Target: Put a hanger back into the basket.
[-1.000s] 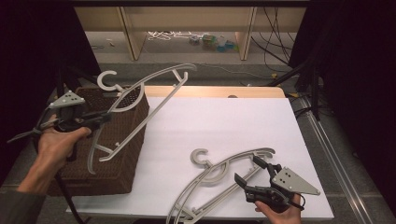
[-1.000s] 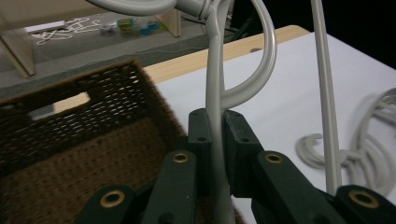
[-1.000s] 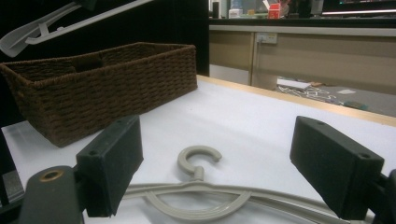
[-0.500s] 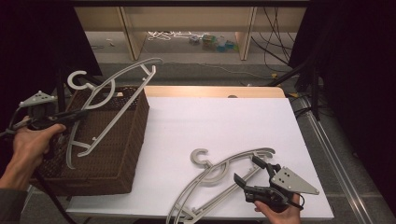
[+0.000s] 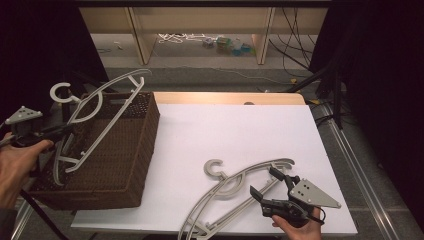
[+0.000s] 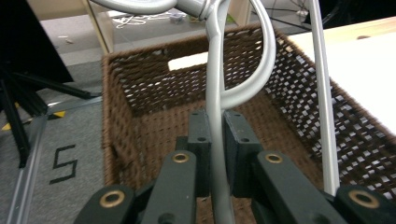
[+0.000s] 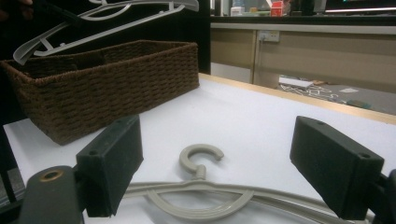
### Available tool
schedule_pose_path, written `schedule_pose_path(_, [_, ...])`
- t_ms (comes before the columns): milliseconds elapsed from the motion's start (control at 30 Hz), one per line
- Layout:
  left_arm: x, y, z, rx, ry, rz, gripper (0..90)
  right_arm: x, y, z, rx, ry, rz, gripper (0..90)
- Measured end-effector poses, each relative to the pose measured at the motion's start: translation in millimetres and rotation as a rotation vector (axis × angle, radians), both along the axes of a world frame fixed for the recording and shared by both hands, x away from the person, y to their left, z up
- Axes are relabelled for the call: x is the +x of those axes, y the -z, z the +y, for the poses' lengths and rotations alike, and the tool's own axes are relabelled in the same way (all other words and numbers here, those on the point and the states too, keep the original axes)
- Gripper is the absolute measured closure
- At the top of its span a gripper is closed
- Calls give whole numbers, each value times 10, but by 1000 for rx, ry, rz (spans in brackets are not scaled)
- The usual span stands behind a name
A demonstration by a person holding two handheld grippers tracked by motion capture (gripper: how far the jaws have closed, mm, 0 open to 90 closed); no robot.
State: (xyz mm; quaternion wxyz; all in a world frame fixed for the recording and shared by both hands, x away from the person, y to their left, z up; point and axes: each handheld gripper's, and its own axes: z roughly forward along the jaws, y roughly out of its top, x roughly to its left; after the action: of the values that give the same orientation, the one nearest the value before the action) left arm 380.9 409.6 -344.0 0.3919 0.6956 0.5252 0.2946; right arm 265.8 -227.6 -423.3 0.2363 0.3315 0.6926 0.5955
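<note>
Open basket [image 5: 125, 165] mouth below hanger [image 5: 95, 115]

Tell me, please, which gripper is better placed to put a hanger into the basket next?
Left. The left gripper is shut on a grey hanger above the wicker basket; the right gripper is open over the hanger on the table.

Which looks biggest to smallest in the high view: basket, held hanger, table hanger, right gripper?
1. wicker basket
2. held hanger and table hanger: look alike; the held one is raised toward the camera, so unranked
3. right gripper
</note>
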Motion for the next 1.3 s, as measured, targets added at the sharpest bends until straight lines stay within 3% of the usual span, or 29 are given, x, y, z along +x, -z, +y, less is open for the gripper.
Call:
schedule_pose_path(167, [-52,96,88,44,-7,-3,821,4,4,4,3,-1,0,179])
schedule_pose_path(300, [-83,177,144,50,-11,12,821,-4,-3,-3,-15,0,13,179])
schedule_pose_path(400, [-97,211,160,66,-11,17,821,10,8,2,2,0,2,179])
schedule_pose_path(433, [-98,219,163,67,-10,15,821,1,-2,-10,-20,-2,22,179])
schedule_pose_path(700, [-60,281,112,123,19,56,820,0,-2,-14,-20,-2,28,179])
schedule_pose_path(867, [-36,309,140,164,45,60,821,9,3,-17,-9,4,8,179])
schedule_pose_path(967, [-30,322,171,217,59,102,820,8,-4,-21,-20,-2,21,179])
schedule_pose_path(1200, [52,439,136,222,48,162,820,6,-2,-17,-18,-2,24,179])
schedule_pose_path(1300, [105,488,67,260,47,204,819,11,-2,-17,-15,-1,15,179])
